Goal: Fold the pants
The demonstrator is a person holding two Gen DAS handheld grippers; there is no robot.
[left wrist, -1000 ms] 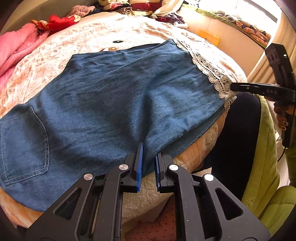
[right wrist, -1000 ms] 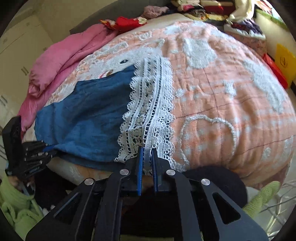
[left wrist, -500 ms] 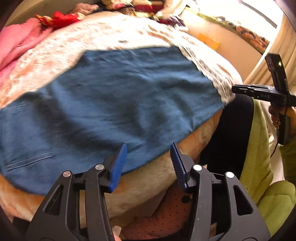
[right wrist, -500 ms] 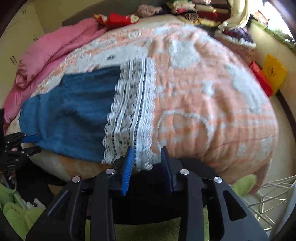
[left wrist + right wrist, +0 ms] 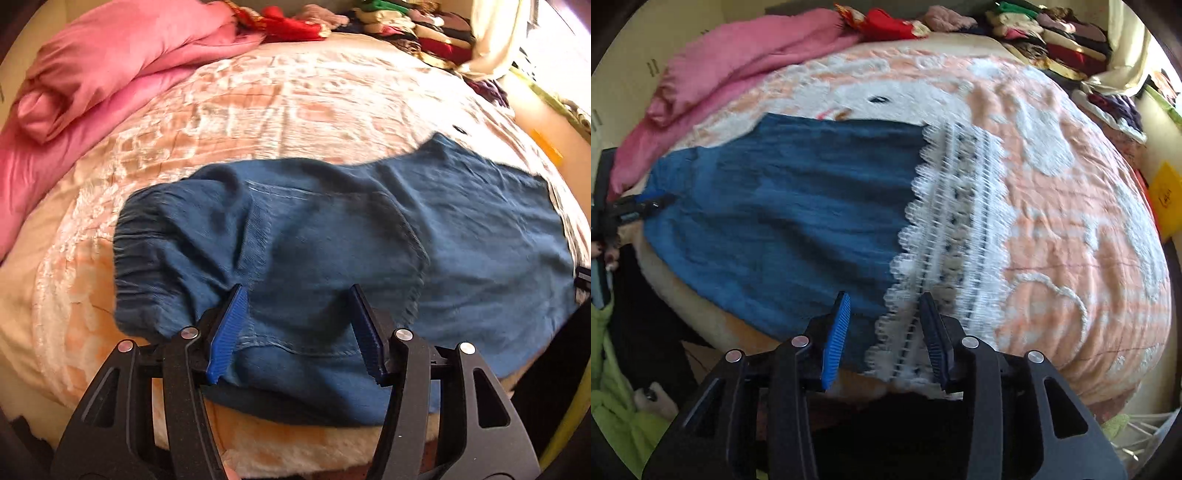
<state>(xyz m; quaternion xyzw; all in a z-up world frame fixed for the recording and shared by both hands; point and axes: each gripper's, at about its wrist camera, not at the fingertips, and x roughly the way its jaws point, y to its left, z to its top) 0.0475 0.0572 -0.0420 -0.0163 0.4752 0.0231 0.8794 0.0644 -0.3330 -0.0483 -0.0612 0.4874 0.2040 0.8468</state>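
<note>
Left tool: my left tool [image 5: 299, 328] is released, its jaws just spread wider; the blue fingers [image 5: 229, 332] straddle the near waist edge of the pants [image 5: 332, 236] with denim between them, not pinched.
Right tool: my right tool [image 5: 882, 339] is also released and has just been opening; it hovers at lower centre of its frame over the lace hem [image 5: 953, 229], gripping nothing.
Pants: blue denim, lying flat across the bed [image 5: 1071, 206], waistband at centre left of the left view, lace cuffs toward the right of the right view, near edge hanging at the mattress edge.
Risk, slip: I judge the near edge could slide off the bed, since it overhangs and nothing holds it.
Risk, snag: the open lace could catch on a ribbed finger if I close there carelessly.
Risk, layers: a shallow pinch at the waist may take only the top layer, skewing the fold.
Surface: soft peach-and-white plush blanket, yielding, not firm.
Room: pink quilt [image 5: 110, 66] upper left, stacked clothes [image 5: 1060, 37] upper right, bright window light at the right.
</note>
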